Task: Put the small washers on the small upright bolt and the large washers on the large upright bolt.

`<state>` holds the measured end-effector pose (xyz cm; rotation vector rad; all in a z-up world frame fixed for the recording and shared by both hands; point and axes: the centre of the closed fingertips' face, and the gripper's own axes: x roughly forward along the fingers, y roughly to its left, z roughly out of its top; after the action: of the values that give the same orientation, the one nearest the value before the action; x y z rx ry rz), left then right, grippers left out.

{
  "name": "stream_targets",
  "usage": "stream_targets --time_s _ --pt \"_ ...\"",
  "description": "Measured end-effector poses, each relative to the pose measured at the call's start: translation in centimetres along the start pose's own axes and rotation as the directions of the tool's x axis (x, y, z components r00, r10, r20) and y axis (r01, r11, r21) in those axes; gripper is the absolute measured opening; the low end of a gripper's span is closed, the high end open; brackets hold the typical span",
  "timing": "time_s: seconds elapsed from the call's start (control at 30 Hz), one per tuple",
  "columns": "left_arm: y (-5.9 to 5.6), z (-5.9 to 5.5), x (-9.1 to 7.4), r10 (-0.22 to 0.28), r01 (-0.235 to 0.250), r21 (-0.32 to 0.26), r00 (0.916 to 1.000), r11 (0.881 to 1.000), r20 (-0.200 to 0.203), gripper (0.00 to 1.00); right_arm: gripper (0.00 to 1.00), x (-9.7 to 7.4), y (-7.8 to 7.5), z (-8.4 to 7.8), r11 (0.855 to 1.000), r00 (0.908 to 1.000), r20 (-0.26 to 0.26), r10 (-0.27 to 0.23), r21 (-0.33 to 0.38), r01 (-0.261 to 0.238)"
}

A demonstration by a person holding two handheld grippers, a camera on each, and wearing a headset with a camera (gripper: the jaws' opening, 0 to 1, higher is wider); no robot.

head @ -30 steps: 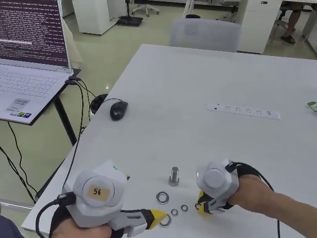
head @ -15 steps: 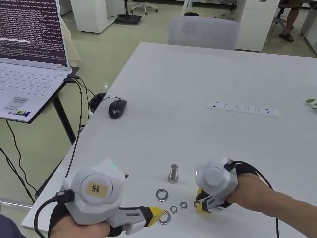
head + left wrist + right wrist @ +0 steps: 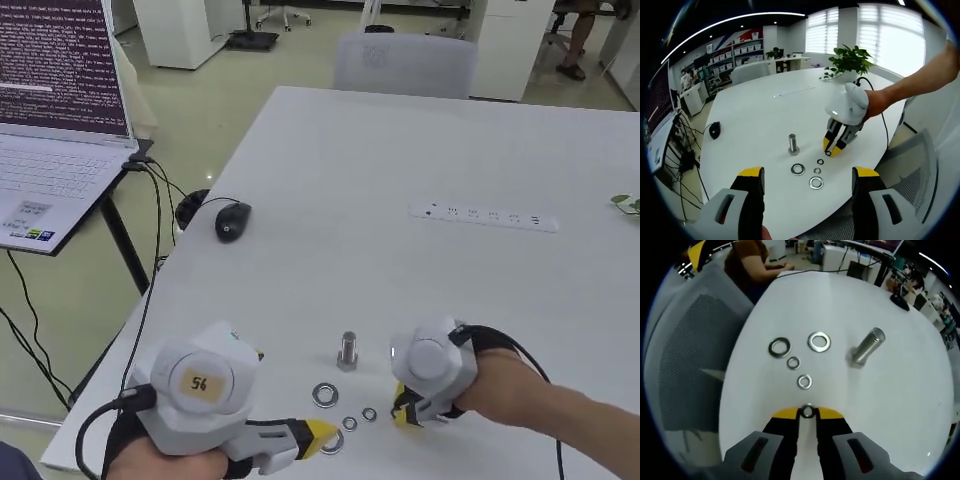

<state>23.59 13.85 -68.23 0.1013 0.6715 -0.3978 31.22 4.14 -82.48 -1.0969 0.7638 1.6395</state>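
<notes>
Five washers (image 3: 819, 341), one upright bolt (image 3: 867, 346)

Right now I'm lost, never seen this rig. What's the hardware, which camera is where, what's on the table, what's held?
There is no robot arm: a person holds a two-jaw gripper in each hand. The head view comes from a headset camera looking down at the work. The two round views come from a fisheye camera riding on each gripper. On the white table stands an upright bolt, with two large washers and two small washers lying loose beside it. The right gripper is shut on a third small washer. The left gripper is open and holds nothing.
</notes>
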Motion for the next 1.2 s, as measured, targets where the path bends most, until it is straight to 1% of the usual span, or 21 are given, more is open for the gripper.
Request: stream_targets --time_s 0.2,0.3,0.37,0.43,0.6,0.7,0.77,0.97,1.07,1.13,1.2 --pt "0.1 0.0 -0.1 0.002 -0.002 0.001 1.0 1.0 -0.001 0.71 0.14 0.0 -0.1 -0.1 0.997 0.9995 0.029 -0.015 0.07 0.013" --pt "0.1 0.0 -0.1 0.002 -0.002 0.002 1.0 1.0 -0.002 0.71 0.14 -0.2 -0.1 -0.2 0.993 0.9985 0.05 -0.021 0.119 0.015" --pt "0.1 0.0 -0.1 0.002 -0.002 0.002 1.0 1.0 -0.002 0.71 0.14 -0.3 -0.3 -0.4 0.99 0.9981 0.055 -0.028 0.139 0.02" --pt "0.1 0.0 -0.1 0.003 -0.003 0.001 1.0 1.0 -0.001 0.71 0.13 -0.5 -0.2 -0.4 0.987 0.997 0.071 -0.03 0.159 0.019" --pt "-0.1 -0.2 0.0 -0.001 0.001 -0.005 1.0 1.0 -0.001 0.71 0.13 -1.0 -0.2 -0.8 0.978 0.9943 0.096 -0.046 0.208 0.026" --pt "-0.2 -0.2 0.1 -0.006 0.006 -0.004 1.0 1.0 -0.002 0.71 0.13 -1.3 -0.2 -1.0 0.966 0.991 0.122 -0.056 0.257 0.023" --pt "-0.2 -0.1 0.1 -0.008 0.008 -0.002 1.0 1.0 -0.002 0.71 0.13 -1.4 -0.1 -1.3 0.961 0.9901 0.126 -0.063 0.276 0.026" --pt "-0.2 -0.1 0.2 -0.009 0.009 -0.001 1.0 1.0 0.0 0.71 0.13 -1.8 0.3 -1.9 0.953 0.988 0.133 -0.079 0.3 0.036" --pt "-0.3 -0.2 0.3 -0.013 0.013 -0.001 0.9999 1.0 -0.005 0.71 0.14 -1.4 0.6 -2.6 0.95 0.9904 0.119 -0.07 0.31 0.03" --pt "-0.4 -0.2 0.4 -0.016 0.016 0.0 0.9999 1.0 -0.004 0.71 0.14 -1.3 0.6 -2.8 0.949 0.9906 0.117 -0.071 0.314 0.031" --pt "-0.5 -0.2 0.4 -0.019 0.019 0.003 0.9998 1.0 -0.004 0.71 0.14 -1.4 0.7 -2.8 0.952 0.9916 0.11 -0.068 0.304 0.031"
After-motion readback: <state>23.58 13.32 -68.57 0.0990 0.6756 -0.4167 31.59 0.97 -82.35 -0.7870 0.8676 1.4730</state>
